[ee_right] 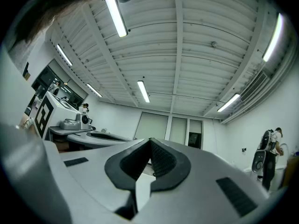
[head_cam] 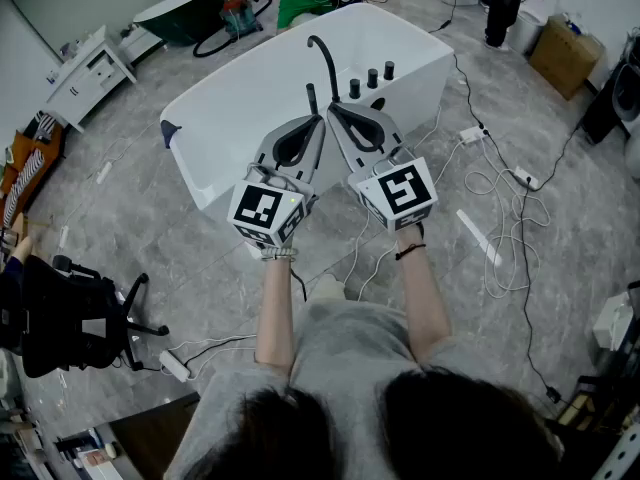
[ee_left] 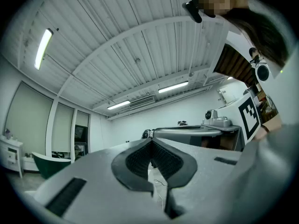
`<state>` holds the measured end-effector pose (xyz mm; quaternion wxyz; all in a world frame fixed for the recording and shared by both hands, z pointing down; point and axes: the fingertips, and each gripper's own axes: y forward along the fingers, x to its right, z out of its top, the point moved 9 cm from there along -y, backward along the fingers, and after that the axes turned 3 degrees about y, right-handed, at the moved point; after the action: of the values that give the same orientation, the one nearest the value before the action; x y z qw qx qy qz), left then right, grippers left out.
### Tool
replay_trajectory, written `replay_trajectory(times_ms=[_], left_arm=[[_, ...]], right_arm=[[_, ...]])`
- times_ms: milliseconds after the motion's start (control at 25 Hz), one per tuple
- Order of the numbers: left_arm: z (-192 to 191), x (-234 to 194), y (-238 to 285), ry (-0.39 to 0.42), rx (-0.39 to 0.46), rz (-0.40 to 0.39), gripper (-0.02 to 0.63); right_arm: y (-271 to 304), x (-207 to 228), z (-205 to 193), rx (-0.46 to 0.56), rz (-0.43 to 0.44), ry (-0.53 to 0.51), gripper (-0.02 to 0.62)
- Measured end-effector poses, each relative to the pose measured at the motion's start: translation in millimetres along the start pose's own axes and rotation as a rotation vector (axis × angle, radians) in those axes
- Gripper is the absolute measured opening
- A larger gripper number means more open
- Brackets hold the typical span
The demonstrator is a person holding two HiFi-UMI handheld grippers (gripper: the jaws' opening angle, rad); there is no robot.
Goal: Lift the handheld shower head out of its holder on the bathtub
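Two tongs we hold above glossy white bathtub: left gripper, right gripper, matte grey, ribbed black pads pressed together, empty; curved black spout beyond.

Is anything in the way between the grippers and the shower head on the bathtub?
Nothing visible is. The slim black shower head stands on the bathtub rim, just beyond the tips of the left gripper and right gripper, both shut and empty. The curved faucet spout rises close beside it, so mind that.
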<state>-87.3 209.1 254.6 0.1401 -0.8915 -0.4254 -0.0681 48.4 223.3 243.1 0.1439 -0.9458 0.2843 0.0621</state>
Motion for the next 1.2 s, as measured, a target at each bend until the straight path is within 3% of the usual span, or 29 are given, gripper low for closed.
replay_trajectory(times_ms=[840,1200], left_arm=[[-28.1,-21.1,-11.9,-0.064,-0.089,0.051,0.005],[-65.3,-53.7,28.5,-0.120,-0.096,0.069,0.005]], right_arm=[[24.5,1.1,-27.3,-0.053,0.038,0.071,0.000],[54.7,40.2,-63.7,-0.113,0.037,0.105,0.001]])
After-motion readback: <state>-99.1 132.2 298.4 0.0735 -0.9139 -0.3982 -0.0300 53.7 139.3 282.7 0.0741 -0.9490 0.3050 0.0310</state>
